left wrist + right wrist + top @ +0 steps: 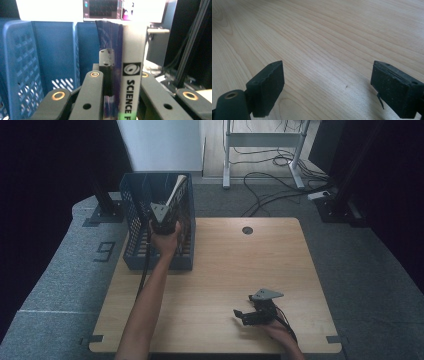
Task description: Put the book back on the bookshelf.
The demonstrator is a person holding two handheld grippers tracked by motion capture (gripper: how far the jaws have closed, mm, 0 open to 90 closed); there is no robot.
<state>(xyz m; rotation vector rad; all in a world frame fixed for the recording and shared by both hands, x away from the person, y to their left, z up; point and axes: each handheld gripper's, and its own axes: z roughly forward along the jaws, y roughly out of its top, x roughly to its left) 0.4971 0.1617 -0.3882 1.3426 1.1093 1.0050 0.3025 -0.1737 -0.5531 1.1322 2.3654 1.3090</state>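
Holding the book [130, 75] tight by its spine, the left gripper [162, 222] should lift straight up out of the blue basket [131, 215], while the right gripper [248, 316] rests wide open on the table [225, 265].

A light wooden table [235, 285] with rounded corners stands on grey carpet [365, 280], a round cable hole [247, 230] near its edge at twelve o'clock. Dark curtains [395, 180] close the room at three and nine o'clock. At twelve o'clock a pale wall panel [160, 142] catches bright light, and beside it stands a white desk frame [262, 150] with black cables [270, 185] looped across the floor beneath. A floor marking [104, 251] lies at nine o'clock.
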